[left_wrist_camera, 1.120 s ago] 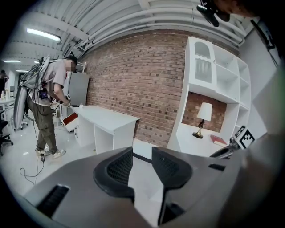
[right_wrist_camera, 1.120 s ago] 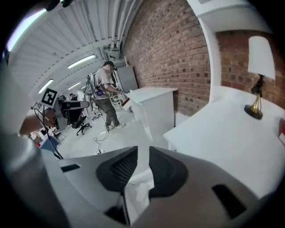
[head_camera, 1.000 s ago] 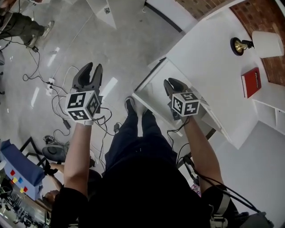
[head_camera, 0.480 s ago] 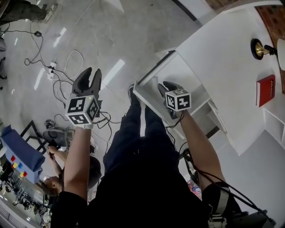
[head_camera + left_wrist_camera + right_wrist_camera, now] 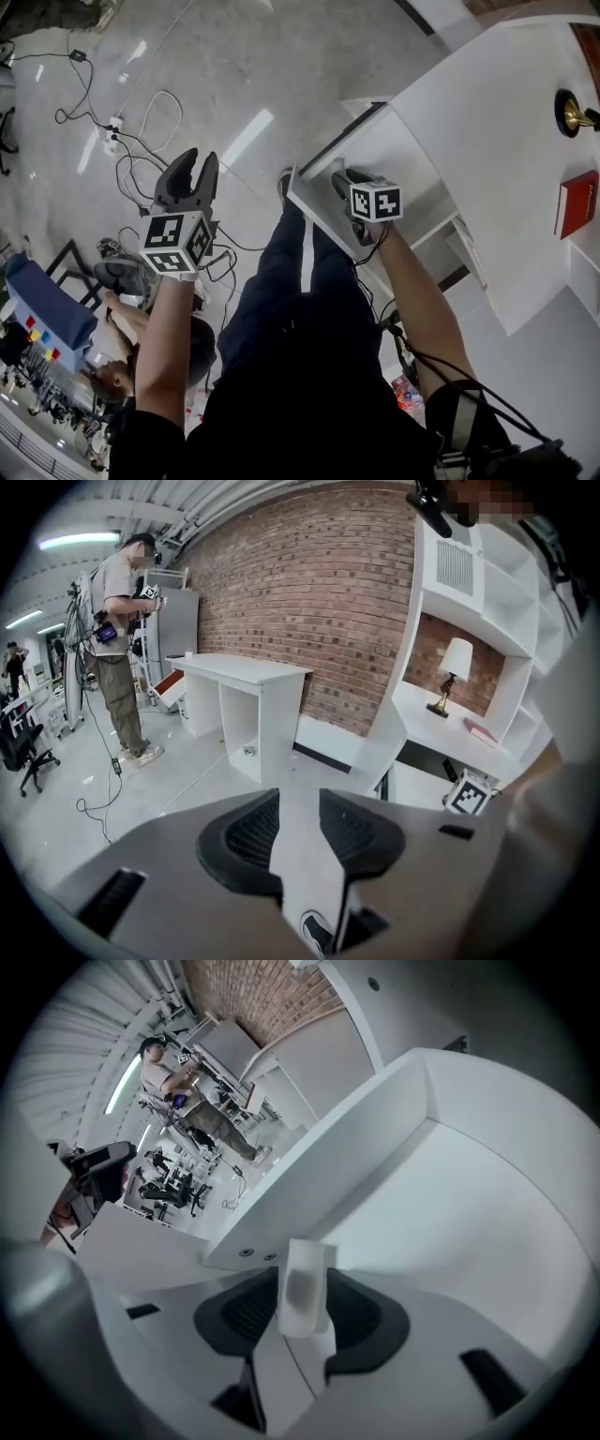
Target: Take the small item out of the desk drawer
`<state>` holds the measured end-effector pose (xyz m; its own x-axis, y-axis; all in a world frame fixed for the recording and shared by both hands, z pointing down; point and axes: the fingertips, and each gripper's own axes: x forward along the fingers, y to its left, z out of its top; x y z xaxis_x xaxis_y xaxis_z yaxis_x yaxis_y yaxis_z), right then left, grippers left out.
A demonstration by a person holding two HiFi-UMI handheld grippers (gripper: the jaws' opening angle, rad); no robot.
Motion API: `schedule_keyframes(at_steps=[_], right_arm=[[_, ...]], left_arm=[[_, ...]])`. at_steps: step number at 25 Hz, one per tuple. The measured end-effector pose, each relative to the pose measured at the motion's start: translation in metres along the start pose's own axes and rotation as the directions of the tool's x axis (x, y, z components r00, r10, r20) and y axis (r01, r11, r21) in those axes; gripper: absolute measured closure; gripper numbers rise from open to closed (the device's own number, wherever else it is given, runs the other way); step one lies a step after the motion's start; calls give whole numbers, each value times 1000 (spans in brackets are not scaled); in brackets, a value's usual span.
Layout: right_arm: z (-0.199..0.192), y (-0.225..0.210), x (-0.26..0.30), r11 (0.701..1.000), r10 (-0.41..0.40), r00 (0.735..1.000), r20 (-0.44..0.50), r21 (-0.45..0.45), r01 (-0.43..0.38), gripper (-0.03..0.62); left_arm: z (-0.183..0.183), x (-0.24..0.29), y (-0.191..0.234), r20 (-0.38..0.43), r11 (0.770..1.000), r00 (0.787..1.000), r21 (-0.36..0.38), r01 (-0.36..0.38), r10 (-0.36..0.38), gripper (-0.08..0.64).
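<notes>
Right gripper view shows the change that matters. The right gripper (image 5: 342,178) has sunk into the open drawer (image 5: 469,1194), and its fingers (image 5: 246,1314) have just been opening. They now stand wide, with the small white item (image 5: 302,1283) standing between them, close to the drawer's front wall. The pads sit just beside the item on either side. No squeeze is evident, so it reads as bracketed rather than held.

Head view bears this out: the marker cube looks smaller and deeper in the drawer than a second ago, beside the edge of the white worktop (image 5: 487,112). The left gripper (image 5: 199,161) hangs over the floor, well apart from the drawer, its fingers parted and empty.

By this reading the reach is done. What remains is to close on the item and lift it clear, and a skewed closing could tip it over.
</notes>
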<state>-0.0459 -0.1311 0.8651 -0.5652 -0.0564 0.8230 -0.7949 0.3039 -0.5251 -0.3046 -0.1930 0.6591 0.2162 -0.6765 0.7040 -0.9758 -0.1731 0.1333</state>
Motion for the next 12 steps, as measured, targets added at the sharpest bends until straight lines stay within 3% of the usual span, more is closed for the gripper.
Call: schedule_keyframes(at_steps=[8,12], right_arm=[[-5,2,18,999,-27,998,-49,-32,25,461],[2,8,9,999,-37,999,-24,-33,36,469]], left_arm=[[-5,1,1,-12,1000,1000,12,6,-5,430],[0,-2,7,-10,1000,1000,14,7,-7,430]])
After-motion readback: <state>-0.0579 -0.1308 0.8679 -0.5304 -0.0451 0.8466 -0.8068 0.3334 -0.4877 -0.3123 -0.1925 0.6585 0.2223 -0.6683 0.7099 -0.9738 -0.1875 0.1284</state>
